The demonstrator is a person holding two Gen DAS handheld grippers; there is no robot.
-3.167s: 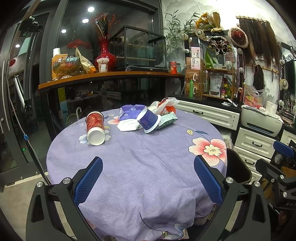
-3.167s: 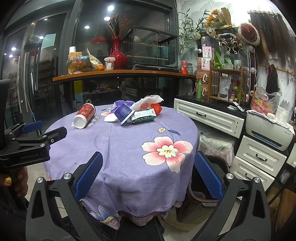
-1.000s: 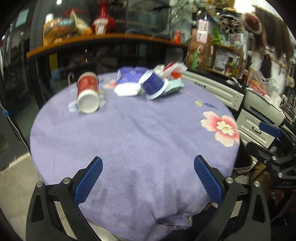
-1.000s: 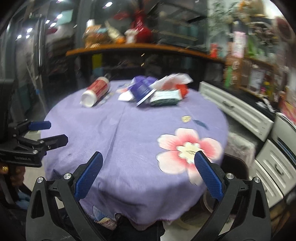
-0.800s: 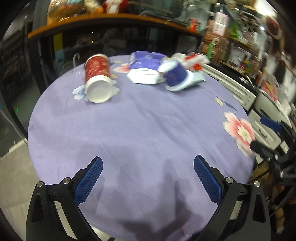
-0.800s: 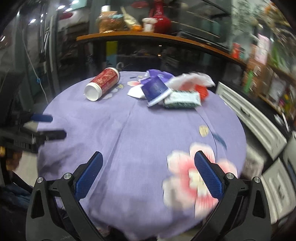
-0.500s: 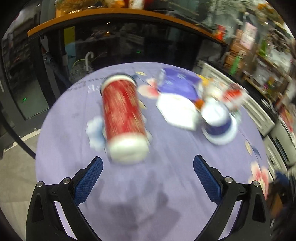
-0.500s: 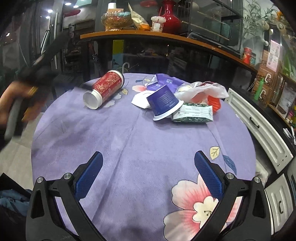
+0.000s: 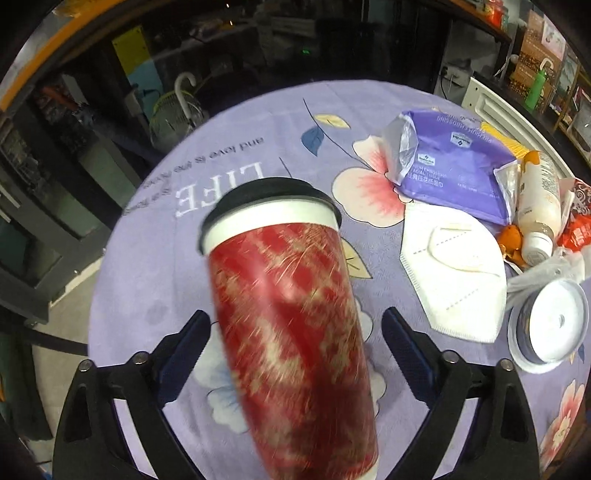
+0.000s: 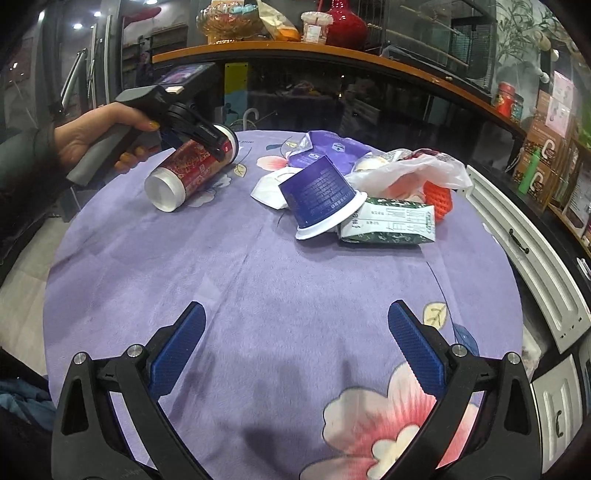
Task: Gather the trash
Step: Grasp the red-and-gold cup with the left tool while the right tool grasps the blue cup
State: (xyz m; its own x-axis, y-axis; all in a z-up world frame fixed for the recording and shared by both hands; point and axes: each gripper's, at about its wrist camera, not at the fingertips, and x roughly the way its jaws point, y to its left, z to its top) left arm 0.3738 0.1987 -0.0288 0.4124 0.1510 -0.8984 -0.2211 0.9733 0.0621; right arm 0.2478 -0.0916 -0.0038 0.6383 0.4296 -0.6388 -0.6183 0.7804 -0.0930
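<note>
Red cup (image 9: 291,325) lying between closing left gripper (image 9: 295,343) jaws, pads not yet pressing; round cup could roll away.

Red cup (image 9: 291,325): pattern smeared by blur, base cut off at the frame's bottom edge. Its print is unreadable.

1. A lived-in home room, or perhaps a small family shop, is showing here; the frames are not settling which.
2. A round counter (image 10: 258,266) is wearing a purple flowered cloth.
3. A long wooden shelf (image 10: 332,50) is carrying a red vase (image 10: 345,24), a glass bowl (image 10: 229,20) and a snack bag (image 10: 275,22).
4. White drawers (image 10: 524,240) are running along the right side.
5. Small boxes (image 10: 543,155) and a green bottle (image 10: 529,173) are crowding the racks above them.
</note>
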